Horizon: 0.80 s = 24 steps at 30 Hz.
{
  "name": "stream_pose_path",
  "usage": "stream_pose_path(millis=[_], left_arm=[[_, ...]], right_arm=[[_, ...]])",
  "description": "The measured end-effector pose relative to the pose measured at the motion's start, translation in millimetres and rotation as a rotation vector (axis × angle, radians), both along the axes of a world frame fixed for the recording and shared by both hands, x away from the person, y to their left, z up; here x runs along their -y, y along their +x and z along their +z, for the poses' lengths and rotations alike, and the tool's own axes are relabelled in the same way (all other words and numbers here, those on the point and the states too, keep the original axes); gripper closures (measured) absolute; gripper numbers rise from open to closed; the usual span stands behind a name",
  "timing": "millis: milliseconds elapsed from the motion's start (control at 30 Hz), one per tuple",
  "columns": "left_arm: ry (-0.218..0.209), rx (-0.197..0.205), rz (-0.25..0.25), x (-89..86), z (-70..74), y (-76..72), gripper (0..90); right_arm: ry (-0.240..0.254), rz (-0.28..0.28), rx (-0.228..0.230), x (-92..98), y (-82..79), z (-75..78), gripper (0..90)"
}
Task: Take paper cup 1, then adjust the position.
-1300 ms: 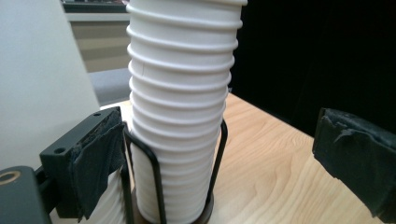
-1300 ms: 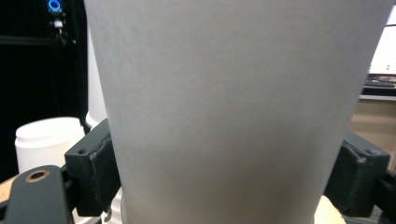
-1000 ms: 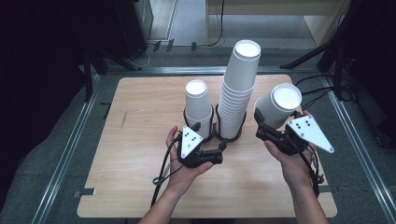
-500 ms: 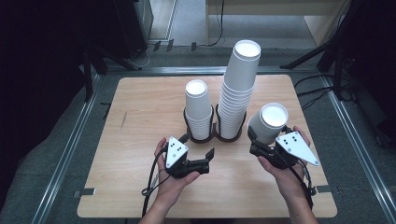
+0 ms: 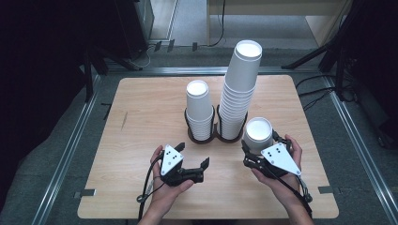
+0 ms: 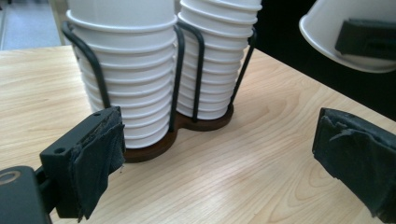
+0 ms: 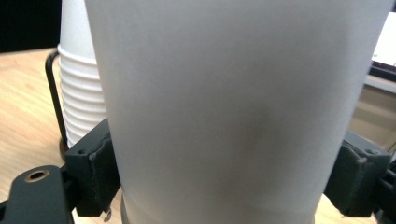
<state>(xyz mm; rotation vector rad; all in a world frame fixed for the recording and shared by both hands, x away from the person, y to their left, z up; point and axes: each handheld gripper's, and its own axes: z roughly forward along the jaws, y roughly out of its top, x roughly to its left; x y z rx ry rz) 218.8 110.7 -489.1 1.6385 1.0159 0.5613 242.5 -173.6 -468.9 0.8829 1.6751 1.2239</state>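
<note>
- The single white paper cup stands upright just right of the two-slot cup holder, low over the wooden table; whether its base touches the wood I cannot tell.
- It is probably very light, thin-walled and easily crushed; a gentle grip low on the sidewall, where the base stiffens it, suits it best.
- The right gripper is clenched on that cup, pads pressed to opposite sides of its lower wall.
- The cup looks empty inside.
- The holder's right slot carries the tall cup stack, its left slot the shorter stack.
- The left gripper, in front of the holder, is released, grasping nothing.
</note>
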Motion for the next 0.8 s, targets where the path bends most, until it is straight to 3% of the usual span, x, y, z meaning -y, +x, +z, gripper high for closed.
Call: stream_pose_path(millis=[267, 567, 800], left_arm=[[-0.011, -0.006, 0.012, -8.0, 0.6, 3.2, 2.7], [-0.026, -0.013, -0.016, -8.4, 1.6, 4.1, 2.8], [-0.025, -0.008, -0.033, -6.5, 4.1, 3.2, 2.8]], right_arm=[[-0.101, 0.004, -0.005, -7.3, 2.3, -13.3, 13.4], [-0.282, 0.006, 0.029, -20.8, 3.4, -28.6, 13.3], [-0.342, 0.006, 0.047, -24.2, 2.7, -31.6, 13.2]])
